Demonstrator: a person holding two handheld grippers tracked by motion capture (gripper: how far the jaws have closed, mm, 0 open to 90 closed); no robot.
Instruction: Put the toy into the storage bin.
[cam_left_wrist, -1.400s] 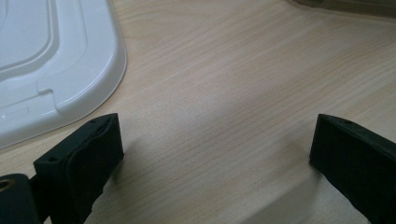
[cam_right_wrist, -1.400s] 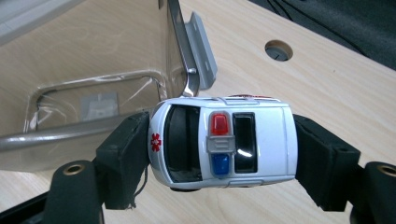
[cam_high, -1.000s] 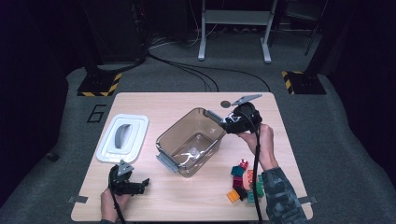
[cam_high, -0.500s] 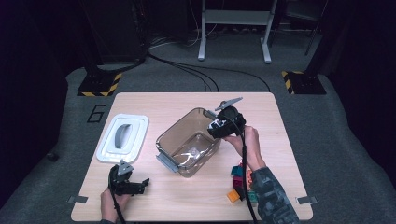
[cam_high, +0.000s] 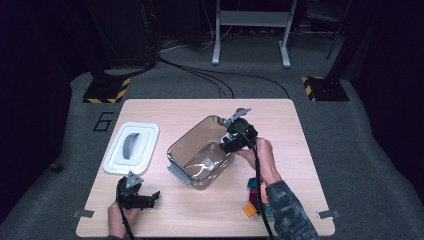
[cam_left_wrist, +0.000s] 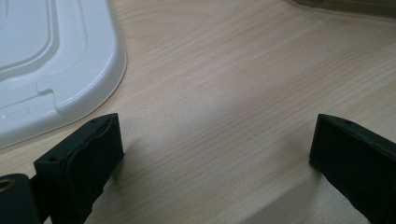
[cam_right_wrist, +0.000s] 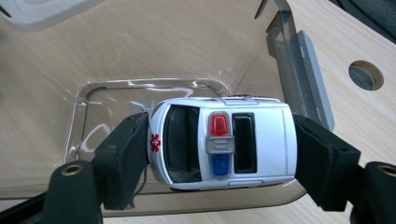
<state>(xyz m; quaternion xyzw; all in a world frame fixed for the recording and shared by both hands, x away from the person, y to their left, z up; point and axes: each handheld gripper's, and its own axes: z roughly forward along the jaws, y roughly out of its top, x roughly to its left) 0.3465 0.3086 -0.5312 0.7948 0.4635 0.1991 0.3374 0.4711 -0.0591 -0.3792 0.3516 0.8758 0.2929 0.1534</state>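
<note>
Left gripper (cam_high: 142, 197): low at the 7 o'clock corner of the high view, jaws spread wide, pointing toward 3 o'clock, nothing between the pads. Right gripper (cam_high: 225, 147): just right of centre, forearm entering from 5 o'clock, jaws clamped end to end on a toy ambulance (cam_right_wrist: 222, 140).

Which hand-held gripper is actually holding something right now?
The right hand-held gripper: its jaws clamp a white toy ambulance over the clear container. The left hand-held gripper is open above bare table.

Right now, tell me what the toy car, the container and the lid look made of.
Toy car: glossy white painted shell, metal or plastic; highlights on roof. Container: clear smoke-tinted plastic; the tabletop shows through. Lid: smooth white plastic, soft sheen, moulded ridges.
</note>
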